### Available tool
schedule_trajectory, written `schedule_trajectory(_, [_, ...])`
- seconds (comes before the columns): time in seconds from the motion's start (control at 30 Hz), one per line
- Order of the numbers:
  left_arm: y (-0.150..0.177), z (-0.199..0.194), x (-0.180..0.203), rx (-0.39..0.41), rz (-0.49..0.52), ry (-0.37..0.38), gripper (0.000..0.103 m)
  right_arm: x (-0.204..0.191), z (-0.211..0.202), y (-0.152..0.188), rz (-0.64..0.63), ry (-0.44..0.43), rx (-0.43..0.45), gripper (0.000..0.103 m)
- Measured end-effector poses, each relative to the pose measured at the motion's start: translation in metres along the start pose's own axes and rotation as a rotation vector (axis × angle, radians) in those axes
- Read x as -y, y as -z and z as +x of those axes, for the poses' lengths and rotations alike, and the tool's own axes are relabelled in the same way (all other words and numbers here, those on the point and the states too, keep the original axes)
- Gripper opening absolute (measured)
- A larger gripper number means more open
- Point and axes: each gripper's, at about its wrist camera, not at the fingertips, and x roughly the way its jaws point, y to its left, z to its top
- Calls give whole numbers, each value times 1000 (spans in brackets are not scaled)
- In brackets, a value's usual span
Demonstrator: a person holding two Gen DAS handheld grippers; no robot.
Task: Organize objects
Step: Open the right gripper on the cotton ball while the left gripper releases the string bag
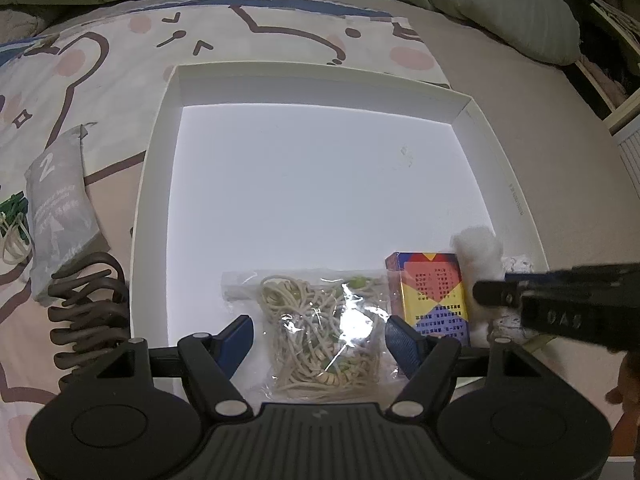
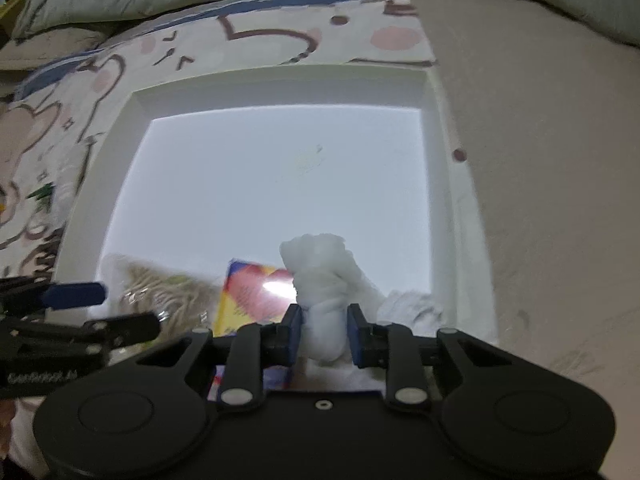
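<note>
Inside the white box on the bed, near its front-right corner, right tool pinches a white cloth wad, pads pressing both sides; wad stands upright, long axis away from the camera. Card pack sits just left of it, bagged rubber bands further left. Left tool hangs half open over the bag w/ nothing gripped. Right hand's nearer the corner.

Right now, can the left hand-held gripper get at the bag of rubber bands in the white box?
Probably yes. The left hand-held gripper hangs open right over the bag of rubber bands, pads on either side and nothing between. The right hand-held gripper is off to the side, on the white cloth.
</note>
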Motion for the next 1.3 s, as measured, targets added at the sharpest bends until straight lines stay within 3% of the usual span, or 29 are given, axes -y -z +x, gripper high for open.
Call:
schedule_trajectory(0.17, [-1, 0, 1, -11, -14, 21, 74, -1, 2, 3, 15, 26, -15, 28])
schedule_trajectory(0.2, [-1, 0, 2, -11, -15, 23, 74, -1, 0, 3, 21, 32, -6, 32])
schedule_trajectory(0.3, [-2, -4, 2, -7, -24, 29, 79, 0, -6, 3, 41, 35, 28, 61])
schedule_trajectory(0.37, [-2, -6, 3, -2, -20, 28, 79, 3, -10, 5, 38, 34, 52, 68])
schedule_trajectory(0.6, [0, -14, 4, 12, -6, 15, 79, 12, -16, 8, 76, 51, 78, 65])
schedule_trajectory(0.67, [1, -16, 4, 14, -4, 15, 79, 13, -20, 10, 74, 68, 102, 60])
schedule_trajectory(0.8, [2, -20, 3, 24, 6, 12, 79, 13, -30, 9, 85, 49, 152, 35])
schedule_trajectory(0.9, [3, -22, 2, 22, 7, 14, 79, 6, -30, 7, 65, -4, 152, 30])
schedule_trajectory(1.07, [4, -24, 2, 23, 12, 11, 79, -13, -19, 6, -23, 24, 112, 27])
schedule_trajectory(1.2, [4, -24, 1, 24, 15, 12, 79, -14, -2, 7, -43, 118, 55, 24])
schedule_trajectory(1.3, [4, -26, 1, 25, 19, 15, 79, -8, -2, 7, -17, 123, 62, 24])
